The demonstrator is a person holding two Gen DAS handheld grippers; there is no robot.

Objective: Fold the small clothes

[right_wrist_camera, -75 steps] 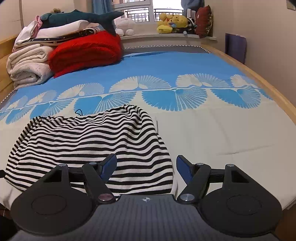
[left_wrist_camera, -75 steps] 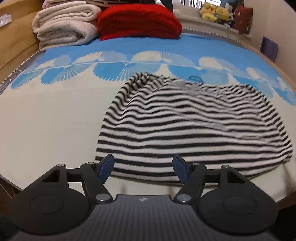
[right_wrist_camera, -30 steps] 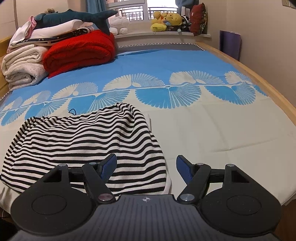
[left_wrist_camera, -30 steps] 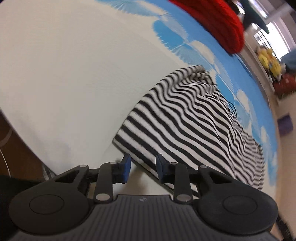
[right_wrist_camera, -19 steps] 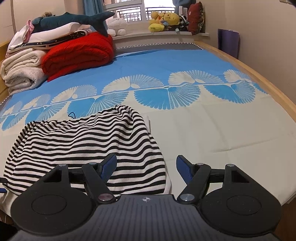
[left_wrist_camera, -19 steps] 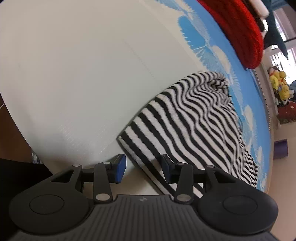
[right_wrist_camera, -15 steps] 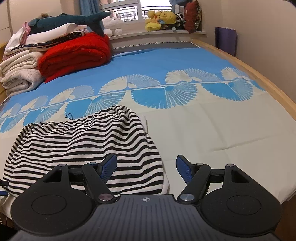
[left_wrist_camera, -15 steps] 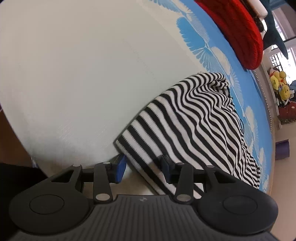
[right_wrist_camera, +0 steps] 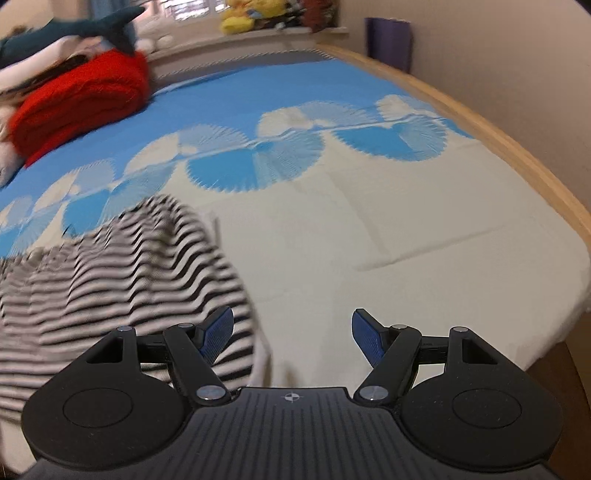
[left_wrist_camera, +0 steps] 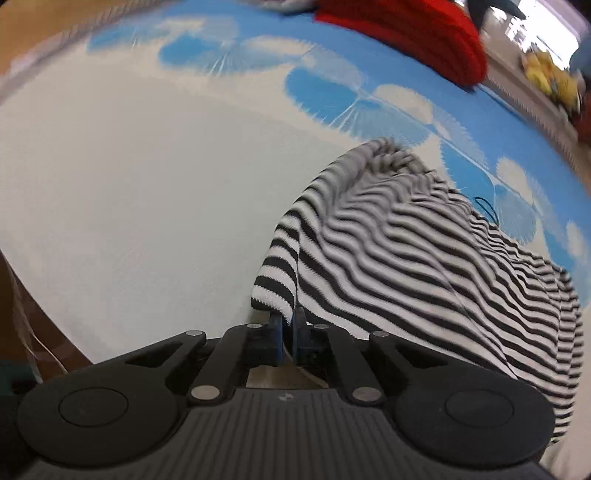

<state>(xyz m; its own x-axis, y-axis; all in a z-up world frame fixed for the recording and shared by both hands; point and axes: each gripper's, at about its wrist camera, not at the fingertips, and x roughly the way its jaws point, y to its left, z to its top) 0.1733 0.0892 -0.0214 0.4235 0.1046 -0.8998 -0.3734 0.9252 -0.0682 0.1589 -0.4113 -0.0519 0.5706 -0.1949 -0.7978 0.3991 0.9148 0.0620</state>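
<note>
A black-and-white striped garment (left_wrist_camera: 413, 258) lies on the bed sheet (left_wrist_camera: 129, 192). My left gripper (left_wrist_camera: 288, 325) is shut on the garment's near left corner, and the cloth rises from the sheet there. The garment also shows in the right wrist view (right_wrist_camera: 122, 280), blurred, at the lower left. My right gripper (right_wrist_camera: 291, 332) is open and empty, just above the garment's near right edge; its left fingertip (right_wrist_camera: 218, 328) is over the stripes.
A red folded blanket (right_wrist_camera: 81, 96) and rolled white towels lie at the far left of the bed. Plush toys (right_wrist_camera: 243, 14) sit on the window sill. A wooden bed edge (right_wrist_camera: 517, 147) runs along the right, next to the wall.
My left gripper has closed on the garment's corner and lifted it, and the cloth has rippled. My right gripper has shifted right and closer to the bed, still open.
</note>
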